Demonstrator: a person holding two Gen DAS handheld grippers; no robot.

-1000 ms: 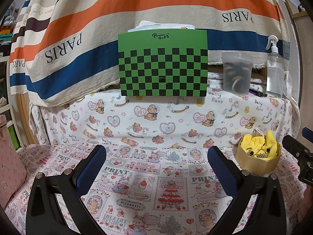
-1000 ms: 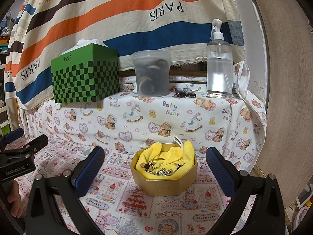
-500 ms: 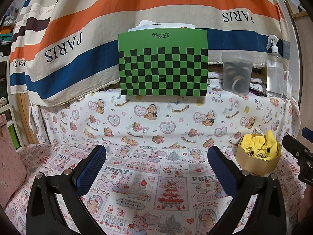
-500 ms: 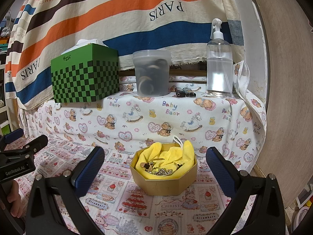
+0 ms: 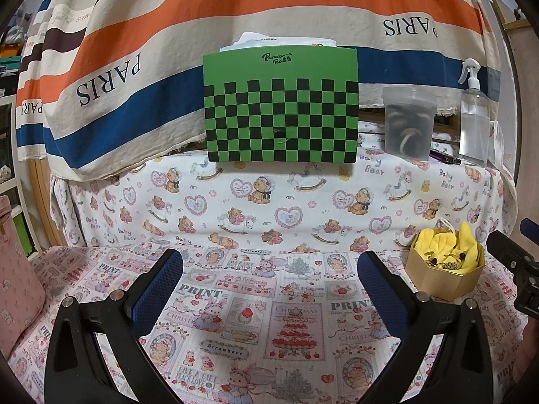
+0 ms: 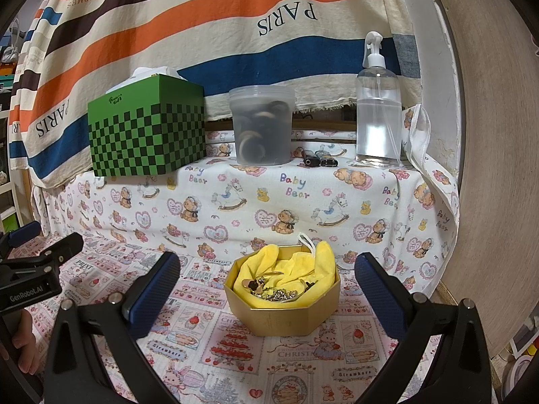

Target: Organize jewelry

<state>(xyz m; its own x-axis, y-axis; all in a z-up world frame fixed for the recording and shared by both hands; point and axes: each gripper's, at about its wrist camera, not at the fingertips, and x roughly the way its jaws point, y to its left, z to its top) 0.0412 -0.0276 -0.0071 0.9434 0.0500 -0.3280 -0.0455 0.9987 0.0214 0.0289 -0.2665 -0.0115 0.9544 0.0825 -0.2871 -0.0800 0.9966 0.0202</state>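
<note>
Gold octagonal box (image 6: 282, 316), lined with yellow cloth (image 6: 296, 271), jewelry (image 6: 274, 291) heaped inside. Right tool (image 6: 267, 289) spread wide, straddling box, empty. Left tool (image 5: 269, 286) likewise released, well left of box.

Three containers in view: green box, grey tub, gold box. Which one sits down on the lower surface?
The gold octagonal box with yellow cloth; the green checkered box and grey tub stand on the raised shelf.

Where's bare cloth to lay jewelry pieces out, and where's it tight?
Free: the printed tablecloth between the pink case and the gold octagonal box, right under the open left gripper. Also the strip in front of the box, below the open right gripper. Crowded: the raised ledge, lined with green checkered box, plastic tub and spray bottle.
</note>
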